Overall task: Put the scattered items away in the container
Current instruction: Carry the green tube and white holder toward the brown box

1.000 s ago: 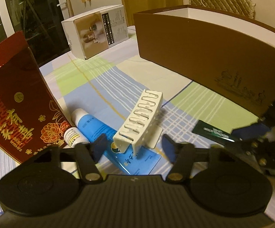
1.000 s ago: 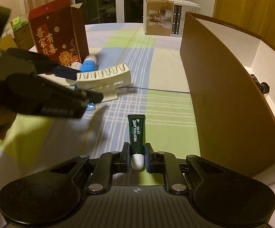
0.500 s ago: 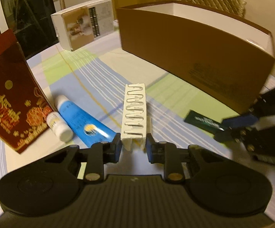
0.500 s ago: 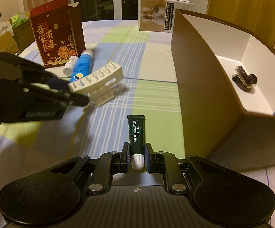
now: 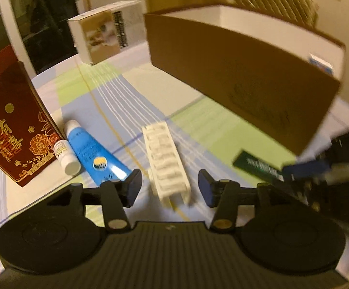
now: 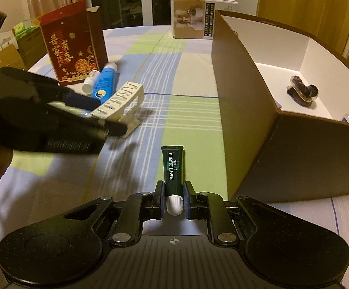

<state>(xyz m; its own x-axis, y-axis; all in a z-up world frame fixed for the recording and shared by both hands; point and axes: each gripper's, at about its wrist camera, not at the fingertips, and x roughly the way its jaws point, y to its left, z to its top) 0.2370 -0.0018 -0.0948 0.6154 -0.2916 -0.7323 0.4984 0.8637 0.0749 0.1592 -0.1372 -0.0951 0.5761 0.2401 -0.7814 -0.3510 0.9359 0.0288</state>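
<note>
A white slotted rack (image 5: 166, 161) lies between the fingers of my open left gripper (image 5: 169, 187); the jaws stand apart from it. It also shows in the right wrist view (image 6: 120, 104). My right gripper (image 6: 173, 198) is shut on a dark green lip gel tube (image 6: 173, 166) held above the tablecloth; the tube also shows in the left wrist view (image 5: 256, 166). The brown container box (image 6: 254, 110) stands to the right, with a dark item (image 6: 302, 91) inside. A blue tube (image 5: 90, 154) and a small white bottle (image 5: 64, 156) lie on the left.
A red gift box (image 5: 8, 130) stands at the left, next to the blue tube. A white product box (image 5: 102, 36) stands at the far side of the table. The left gripper's body (image 6: 42, 120) fills the left of the right wrist view.
My left gripper, shut on the white rack half a second ago, has opened and the rack sits loose between its fingers. My right gripper has lifted the lip gel tube slightly higher.
</note>
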